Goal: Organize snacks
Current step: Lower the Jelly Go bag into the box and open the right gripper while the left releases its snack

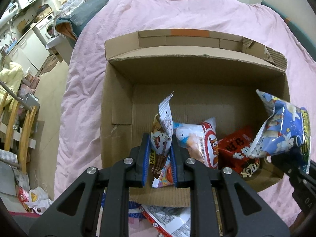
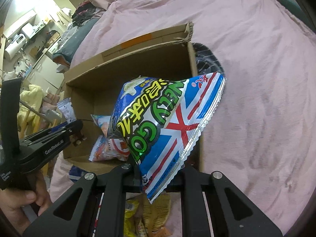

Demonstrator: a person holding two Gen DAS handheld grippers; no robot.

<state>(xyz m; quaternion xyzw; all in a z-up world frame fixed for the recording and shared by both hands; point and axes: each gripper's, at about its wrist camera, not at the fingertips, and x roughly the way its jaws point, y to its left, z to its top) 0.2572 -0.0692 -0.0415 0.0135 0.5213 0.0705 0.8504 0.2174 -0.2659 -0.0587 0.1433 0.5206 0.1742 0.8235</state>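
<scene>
Left tool [image 1: 158, 156] clamped on small brown-white snack packet [image 1: 161, 136], long axis upright, above near-left floor of cardboard box [image 1: 118, 102] on pink bed [image 1: 83, 90]. Right tool [image 2: 156, 174] clamped on blue chip bag [image 2: 167, 122], hanging over box's right rim. Box floor directly below both; left nearer.

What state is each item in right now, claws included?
Left claw: shut on brown-and-white packet.
Right claw: shut on blue bag, held over the box.
Cardboard box: open, flaps up, on pink bedding.
White packet and red packet: lying inside box.
</scene>
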